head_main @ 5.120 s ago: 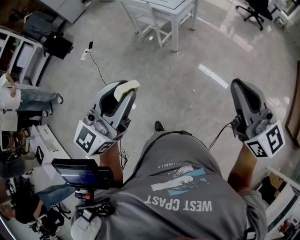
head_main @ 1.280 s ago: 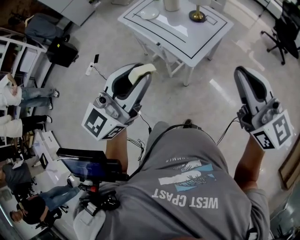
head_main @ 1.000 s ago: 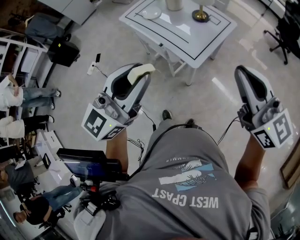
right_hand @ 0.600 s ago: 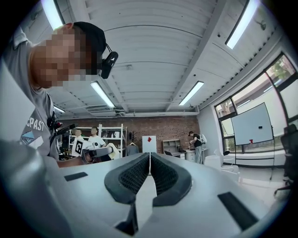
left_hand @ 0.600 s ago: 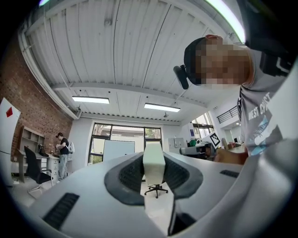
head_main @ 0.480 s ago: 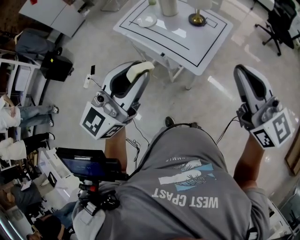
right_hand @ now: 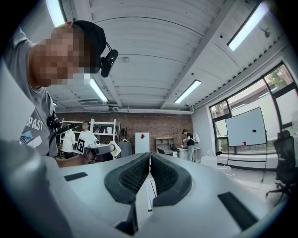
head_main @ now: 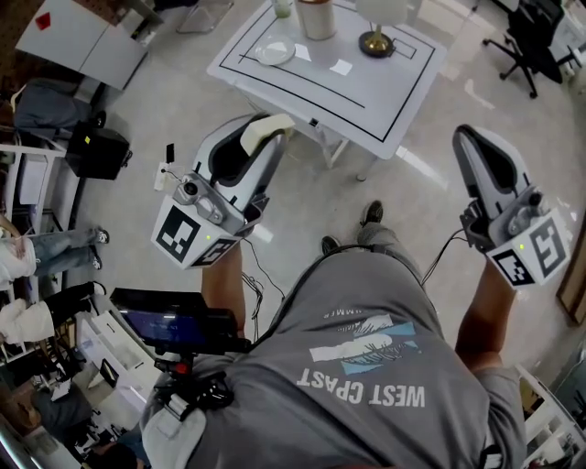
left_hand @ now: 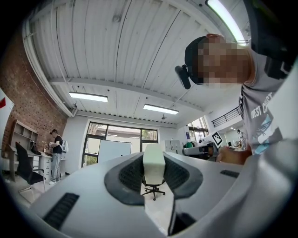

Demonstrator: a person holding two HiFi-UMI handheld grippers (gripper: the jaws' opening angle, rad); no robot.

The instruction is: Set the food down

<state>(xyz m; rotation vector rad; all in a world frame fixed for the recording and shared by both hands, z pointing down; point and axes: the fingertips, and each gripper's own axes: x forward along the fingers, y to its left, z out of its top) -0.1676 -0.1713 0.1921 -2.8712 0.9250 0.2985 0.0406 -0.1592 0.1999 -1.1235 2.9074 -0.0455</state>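
Observation:
A pale, cream-coloured block of food (head_main: 265, 127) is clamped at the tips of my left gripper (head_main: 259, 137), held at chest height above the floor. The left gripper view shows the food (left_hand: 153, 166) upright between the dark pads of the left gripper (left_hand: 153, 158), which is shut on it. My right gripper (head_main: 465, 137) is held up at the right, over the floor. Its pads meet with nothing between them in the right gripper view (right_hand: 149, 157). The white table (head_main: 366, 96) lies ahead of both grippers.
The table has a black outline and carries a small plate (head_main: 274, 50), a cup (head_main: 317, 16), a gold lamp base (head_main: 374, 41) and a paper slip (head_main: 341, 66). An office chair (head_main: 531, 37) stands at far right. A black bag (head_main: 96, 151) and shelves are at left.
The table has come further into view and nearer as the person walks toward it. Both grippers keep their pose, and the left still holds the food.

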